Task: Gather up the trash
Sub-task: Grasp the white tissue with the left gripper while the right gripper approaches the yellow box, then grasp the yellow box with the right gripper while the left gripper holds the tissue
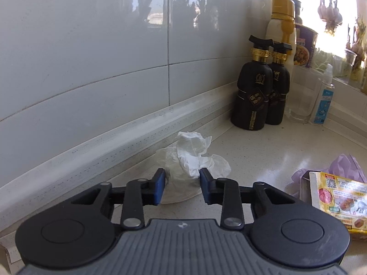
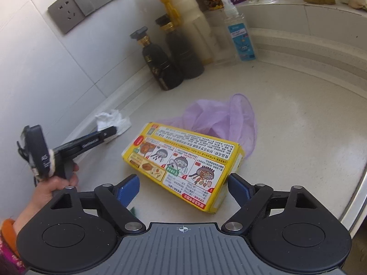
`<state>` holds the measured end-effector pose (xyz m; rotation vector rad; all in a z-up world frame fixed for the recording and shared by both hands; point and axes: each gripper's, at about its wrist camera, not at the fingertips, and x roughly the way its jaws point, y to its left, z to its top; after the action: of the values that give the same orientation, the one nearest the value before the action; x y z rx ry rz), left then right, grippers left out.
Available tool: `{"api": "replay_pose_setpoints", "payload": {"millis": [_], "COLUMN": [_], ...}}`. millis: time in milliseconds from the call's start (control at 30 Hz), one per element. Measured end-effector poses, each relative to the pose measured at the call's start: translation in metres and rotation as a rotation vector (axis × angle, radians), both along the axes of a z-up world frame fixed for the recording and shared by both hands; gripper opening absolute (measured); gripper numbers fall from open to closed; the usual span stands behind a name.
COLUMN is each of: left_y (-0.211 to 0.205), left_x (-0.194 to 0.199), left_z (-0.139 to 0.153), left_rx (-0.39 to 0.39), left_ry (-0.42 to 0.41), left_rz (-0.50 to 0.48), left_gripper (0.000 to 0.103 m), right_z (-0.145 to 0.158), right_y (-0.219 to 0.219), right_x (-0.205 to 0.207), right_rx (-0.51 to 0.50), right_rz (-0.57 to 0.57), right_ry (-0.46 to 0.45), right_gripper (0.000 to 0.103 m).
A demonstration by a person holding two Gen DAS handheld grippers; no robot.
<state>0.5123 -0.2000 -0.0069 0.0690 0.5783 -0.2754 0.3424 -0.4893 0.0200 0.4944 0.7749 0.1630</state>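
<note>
Blue pads line the left gripper (image 1: 182,186), whose jaws stand partly open on either side of a crumpled white tissue (image 1: 192,158); the right pad touches the paper's edge, the left one sits just beside it, and nothing is clamped. The tissue lies on the pale speckled counter (image 1: 263,160) close against the white strip at the foot of the tiled wall (image 1: 91,57). The right gripper (image 2: 183,189) is spread wide, its jaws on either side of the near end of a yellow box (image 2: 183,160) that lies flat on the counter (printed side up, with cooking pictures), neither pad touching it as far as can be told. Behind the box is a crumpled purple bag (image 2: 227,114), partly under its far edge. In the right view the person's left hand (image 2: 55,183) grips the handle of the other tool, its tip at the tissue. In the corner stand two black bottles (image 1: 259,89) with gold collars, a tall cream bottle (image 2: 190,20) with a yellow cap, and a small clear spray bottle (image 2: 239,34). Grey wall sockets (image 2: 84,2) sit above them.
</note>
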Motion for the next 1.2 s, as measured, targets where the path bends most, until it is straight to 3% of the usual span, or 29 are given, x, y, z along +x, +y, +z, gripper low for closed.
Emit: {"api": "replay_pose_setpoints", "payload": {"millis": [100,200,300,433,600,767,867,933,1200], "left_y": [0.004,0.006,0.006,0.005,0.003,-0.002,-0.002,0.000,0.014], "left_x": [0.000,-0.004,-0.011,-0.026,-0.046,-0.062,-0.071,-0.075,-0.100], "left_z": [0.002,0.005,0.008,0.014,0.018,0.016,0.016,0.017,0.033], "left_rx": [-0.021,-0.020,-0.014,-0.017,-0.014,0.017,0.030,0.025,-0.008], "left_ry": [0.009,0.021,0.039,0.058,0.084,0.106,0.102,0.108,0.108], "left_rz": [0.000,-0.005,-0.029,-0.074,-0.130,-0.170,-0.173,-0.168,-0.140], "left_gripper": [0.015,0.013,0.013,0.012,0.012,0.012,0.012,0.012,0.012], "right_z": [0.007,0.015,0.017,0.010,-0.007,-0.019,-0.020,-0.019,0.009], "right_y": [0.012,0.024,0.031,0.046,0.051,0.048,0.049,0.052,0.064], "right_x": [-0.007,-0.011,-0.009,0.001,0.020,0.032,0.031,0.028,-0.002], "right_rx": [-0.017,-0.173,-0.321,-0.508,-0.646,-0.634,-0.604,-0.602,-0.491], "right_rz": [0.079,0.077,0.075,0.174,0.221,0.206,0.172,0.135,0.024], "right_ry": [-0.012,-0.043,-0.071,-0.106,-0.087,-0.056,-0.064,-0.058,-0.099], "right_gripper": [0.085,0.085,0.092,0.097,0.097,0.097,0.088,0.087,0.086]}}
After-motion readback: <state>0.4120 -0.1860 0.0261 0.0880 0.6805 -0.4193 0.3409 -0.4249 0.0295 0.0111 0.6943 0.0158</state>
